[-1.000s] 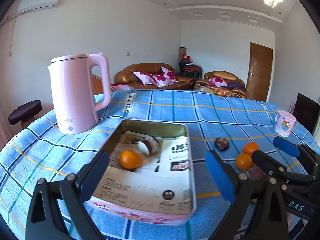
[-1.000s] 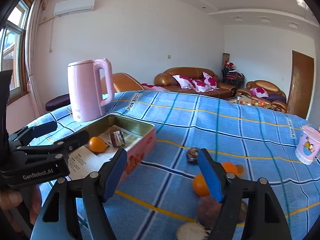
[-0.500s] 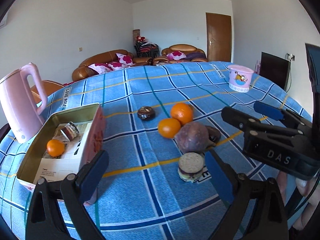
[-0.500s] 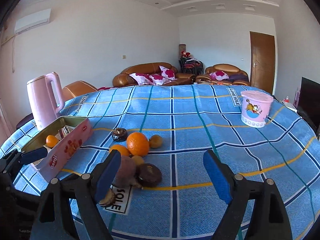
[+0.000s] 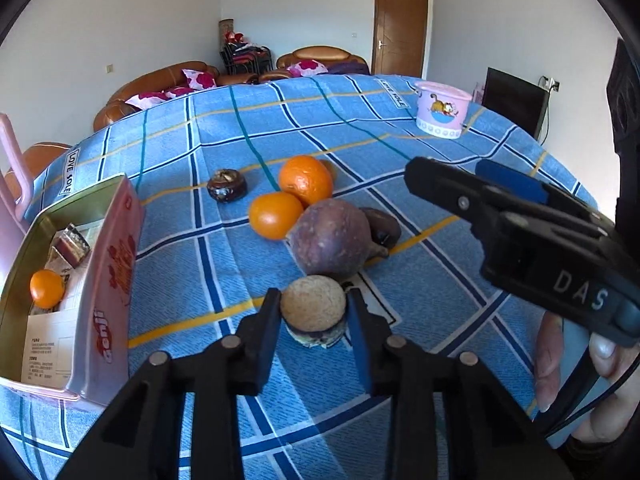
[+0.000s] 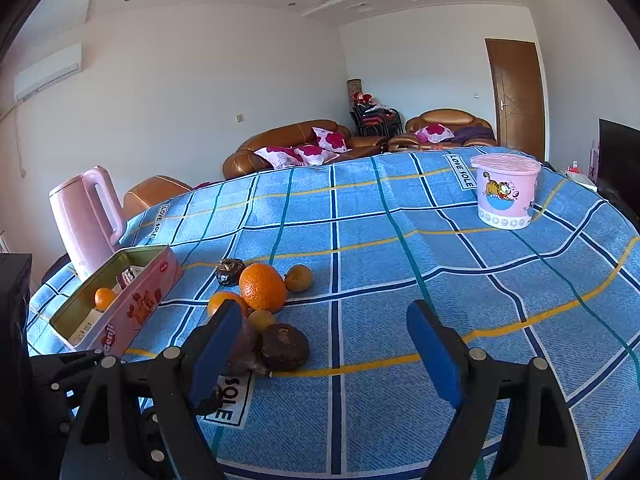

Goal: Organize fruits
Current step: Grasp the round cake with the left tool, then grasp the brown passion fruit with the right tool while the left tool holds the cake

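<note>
My left gripper [image 5: 314, 299] is shut on a small round fruit [image 5: 313, 305] with a tan top and a purple underside, which rests on the blue checked cloth. Just beyond it lie a large purple fruit [image 5: 330, 236], two oranges [image 5: 306, 180] [image 5: 275, 215] and a dark round fruit [image 5: 227, 186]. At the left an open pink tin [image 5: 112, 280] holds a small orange [image 5: 47, 288] and a wrapped item. My right gripper [image 6: 324, 312] stands open over bare cloth to the right of the pile, with nothing between its fingers; it also shows in the left wrist view [image 5: 446, 170].
A pink lidded cup [image 6: 506, 192] stands at the far right of the table and a pink kettle [image 6: 86, 220] behind the tin. A brown fruit [image 6: 285, 346] lies near my right gripper's left finger. A person's fingers [image 5: 560, 360] hold the right gripper. Sofas stand beyond the table.
Both grippers swung right from the tin to the fruit pile. The left gripper dropped toward the small round fruit and shut on it. The right gripper stayed open.
</note>
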`<action>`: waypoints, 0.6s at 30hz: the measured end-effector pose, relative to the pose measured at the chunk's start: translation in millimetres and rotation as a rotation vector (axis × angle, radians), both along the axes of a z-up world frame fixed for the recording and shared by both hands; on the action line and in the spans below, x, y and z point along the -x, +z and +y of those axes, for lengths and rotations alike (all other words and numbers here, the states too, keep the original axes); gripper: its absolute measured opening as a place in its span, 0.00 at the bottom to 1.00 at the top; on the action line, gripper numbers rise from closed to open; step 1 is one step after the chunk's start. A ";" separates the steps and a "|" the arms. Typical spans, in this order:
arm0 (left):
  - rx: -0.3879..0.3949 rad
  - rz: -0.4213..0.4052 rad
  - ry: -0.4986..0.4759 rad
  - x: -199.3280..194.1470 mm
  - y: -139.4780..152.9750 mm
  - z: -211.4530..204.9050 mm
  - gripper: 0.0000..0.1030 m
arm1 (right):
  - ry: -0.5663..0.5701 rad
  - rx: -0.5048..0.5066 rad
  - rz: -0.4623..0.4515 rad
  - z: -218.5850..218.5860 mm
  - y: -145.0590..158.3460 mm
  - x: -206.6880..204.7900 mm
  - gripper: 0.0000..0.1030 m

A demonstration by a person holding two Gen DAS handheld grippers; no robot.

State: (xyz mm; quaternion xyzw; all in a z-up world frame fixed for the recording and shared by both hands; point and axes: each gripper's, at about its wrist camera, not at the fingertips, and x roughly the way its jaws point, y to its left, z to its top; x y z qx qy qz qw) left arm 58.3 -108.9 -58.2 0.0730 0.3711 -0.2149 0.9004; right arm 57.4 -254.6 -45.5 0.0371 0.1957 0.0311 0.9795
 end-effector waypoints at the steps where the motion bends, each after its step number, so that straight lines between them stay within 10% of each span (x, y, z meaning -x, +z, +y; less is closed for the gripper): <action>1: 0.019 -0.006 0.011 0.1 2.2 4.7 0.34 | 0.010 0.006 -0.001 2.3 0.2 0.2 0.83; 18: 0.040 -0.084 0.216 -17.2 7.2 55.0 0.34 | 0.214 0.262 0.122 70.6 -12.0 -23.2 0.75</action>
